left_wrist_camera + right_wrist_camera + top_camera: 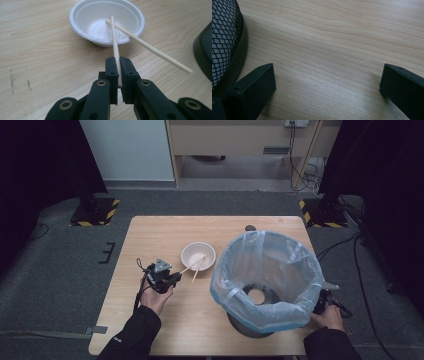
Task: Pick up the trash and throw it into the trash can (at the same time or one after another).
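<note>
1. Wooden chopstick (115, 47) is clenched in my left fingers (119, 75), its long axis running straight ahead, far tip resting in the white bowl (82, 15).
2. Second chopstick (152, 48) crosses it, trailing rightward over the bench (37, 50).
3. My right fingers (327, 82) stand released beside the bin (270, 275), farther off.

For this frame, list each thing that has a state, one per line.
Left gripper: shut on one chopstick.
Held chopstick: clamped near its end, tip resting in the bowl.
Second chopstick: free, leaning across the bowl's rim.
Bowl: upright, no food in it.
Right gripper: jaws wide open over bare table, nothing between them.
Bin: upright, lined with a bag.
</note>
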`<state>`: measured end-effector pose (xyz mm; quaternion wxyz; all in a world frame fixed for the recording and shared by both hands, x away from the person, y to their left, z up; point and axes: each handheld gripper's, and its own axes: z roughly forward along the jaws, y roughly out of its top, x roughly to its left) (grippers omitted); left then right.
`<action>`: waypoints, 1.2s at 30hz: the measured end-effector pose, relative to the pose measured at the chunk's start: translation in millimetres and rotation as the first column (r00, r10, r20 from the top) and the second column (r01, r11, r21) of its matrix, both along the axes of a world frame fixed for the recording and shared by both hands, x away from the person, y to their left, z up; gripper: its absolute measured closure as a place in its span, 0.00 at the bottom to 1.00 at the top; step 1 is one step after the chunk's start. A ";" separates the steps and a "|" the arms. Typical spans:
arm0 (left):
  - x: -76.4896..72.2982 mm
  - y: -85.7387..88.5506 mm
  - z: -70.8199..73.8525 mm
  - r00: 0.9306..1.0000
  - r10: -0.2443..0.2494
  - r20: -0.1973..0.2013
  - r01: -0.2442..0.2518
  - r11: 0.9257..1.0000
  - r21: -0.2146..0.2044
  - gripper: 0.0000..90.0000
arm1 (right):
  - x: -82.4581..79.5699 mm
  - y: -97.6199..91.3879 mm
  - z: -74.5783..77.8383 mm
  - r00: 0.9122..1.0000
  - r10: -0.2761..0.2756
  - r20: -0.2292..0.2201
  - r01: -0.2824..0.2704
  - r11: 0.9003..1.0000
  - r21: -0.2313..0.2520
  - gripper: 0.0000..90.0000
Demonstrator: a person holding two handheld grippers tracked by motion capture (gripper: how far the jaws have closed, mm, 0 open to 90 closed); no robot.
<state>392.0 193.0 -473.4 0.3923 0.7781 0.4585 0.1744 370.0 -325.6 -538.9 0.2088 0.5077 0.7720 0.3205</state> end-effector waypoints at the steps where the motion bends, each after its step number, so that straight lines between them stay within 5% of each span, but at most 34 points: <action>1: -0.2 0.5 1.0 1.000 0.000 0.006 0.000 1.000 -0.001 0.95 | 0.0 0.0 0.0 1.000 0.000 0.000 0.000 1.000 0.000 0.01; 23: -3.1 20.0 28.2 0.994 0.049 0.093 -0.039 0.994 -0.103 0.95 | 0.0 0.0 0.0 1.000 0.000 0.000 0.000 1.000 0.000 0.01; 36: -11.9 33.0 61.2 0.979 0.070 0.192 -0.032 0.981 -0.194 0.95 | 0.5 0.2 -0.2 1.000 0.004 0.003 -0.004 1.000 0.001 0.01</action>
